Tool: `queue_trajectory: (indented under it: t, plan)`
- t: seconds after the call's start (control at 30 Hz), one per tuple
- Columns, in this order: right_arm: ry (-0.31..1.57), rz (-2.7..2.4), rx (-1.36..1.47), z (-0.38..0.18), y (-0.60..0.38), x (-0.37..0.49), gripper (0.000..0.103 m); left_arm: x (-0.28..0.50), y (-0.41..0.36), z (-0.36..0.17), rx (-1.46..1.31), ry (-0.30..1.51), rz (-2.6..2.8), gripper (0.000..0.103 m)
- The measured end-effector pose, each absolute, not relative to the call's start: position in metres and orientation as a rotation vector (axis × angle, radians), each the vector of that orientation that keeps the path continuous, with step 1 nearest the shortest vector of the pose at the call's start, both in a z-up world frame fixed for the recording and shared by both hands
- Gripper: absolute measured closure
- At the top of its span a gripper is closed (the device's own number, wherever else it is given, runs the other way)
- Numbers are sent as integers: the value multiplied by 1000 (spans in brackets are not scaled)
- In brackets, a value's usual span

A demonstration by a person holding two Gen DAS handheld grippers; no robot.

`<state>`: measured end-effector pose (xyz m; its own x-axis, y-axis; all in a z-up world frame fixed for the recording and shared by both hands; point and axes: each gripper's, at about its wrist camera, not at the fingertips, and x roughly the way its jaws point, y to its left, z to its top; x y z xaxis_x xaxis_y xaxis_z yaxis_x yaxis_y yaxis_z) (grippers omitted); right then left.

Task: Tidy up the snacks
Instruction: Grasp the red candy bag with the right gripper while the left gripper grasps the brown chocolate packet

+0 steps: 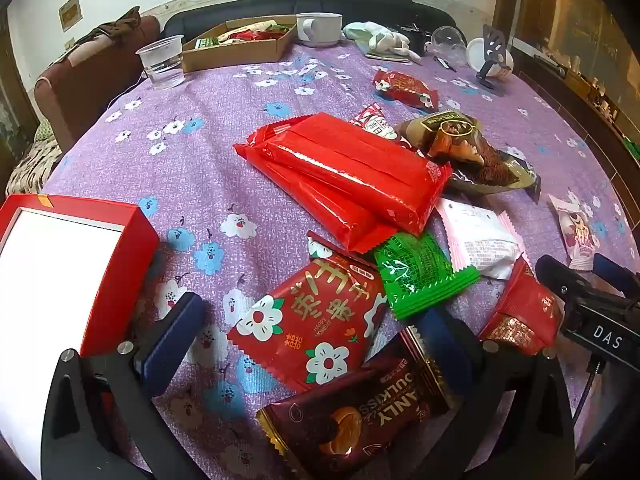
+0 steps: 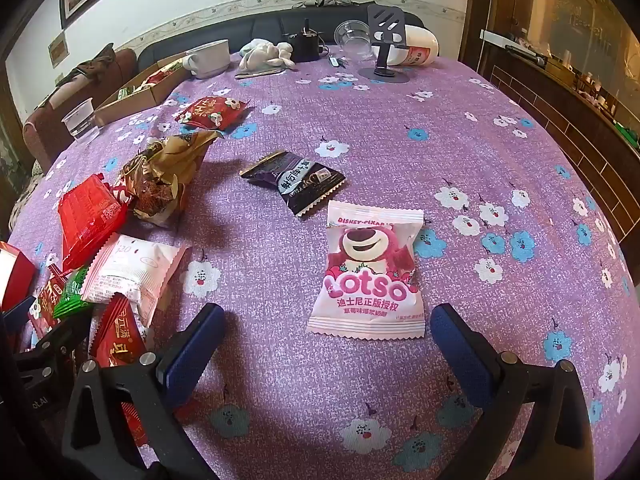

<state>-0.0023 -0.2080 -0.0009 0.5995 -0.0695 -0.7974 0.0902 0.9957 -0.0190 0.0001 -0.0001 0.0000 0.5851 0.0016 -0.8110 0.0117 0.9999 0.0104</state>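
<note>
Left wrist view.
- Left gripper [image 1: 316, 340]: fingers [image 1: 176, 332] are standing spread wide and pinching nothing, angled down over the snack heap, probably so that a packet can be straddled next.
- Floral red packet [image 1: 312, 324]: is lying flat between the spread fingers, untouched; likely the nearest candidate for picking.
- Dark brown packet [image 1: 352, 412]: is lying at 6 o'clock of the floral packet, tucked partly under it.
- Two long red packs [image 1: 344, 172]: are lying stacked at 12 o'clock, overlapping a green packet [image 1: 420, 272].
- Red box [image 1: 76, 248]: is sitting open at 9 o'clock, white inside, apparently waiting as the receiving container.
- Desk [image 1: 192, 148]: is carrying everything on a purple flowered cloth.

Right wrist view.
- Right gripper [image 2: 324, 356]: fingers [image 2: 192, 348] are spread wide, pinching nothing.
- Pink bear packet [image 2: 372, 272]: is lying alone at 12 o'clock, just ahead of the fingers and apart from the heap, so easy to reach cleanly.
- Black packet [image 2: 296, 180]: is lying farther off at 11 o'clock.
- Cardboard tray [image 2: 136, 96]: is holding more snacks at 10 o'clock.
</note>
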Motion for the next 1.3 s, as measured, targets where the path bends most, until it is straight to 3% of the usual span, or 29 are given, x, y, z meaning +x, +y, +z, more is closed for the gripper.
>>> queue_trajectory:
  t: [0.67,0.97,1.2,1.3]
  plan:
    - [925,-106,33,-1,-207,-3,0,-22,-1,8,45,991,-58,0]
    - [968,5,6,4,-208,-11,0,-96,20,47,173,794,-62,0]
    - [898,197,316,17,-224,-31,0,-127,68,59,261,720,63,0]
    - [934,210,195,21,-197,-29,0,-127,76,55,274,755,70,0]
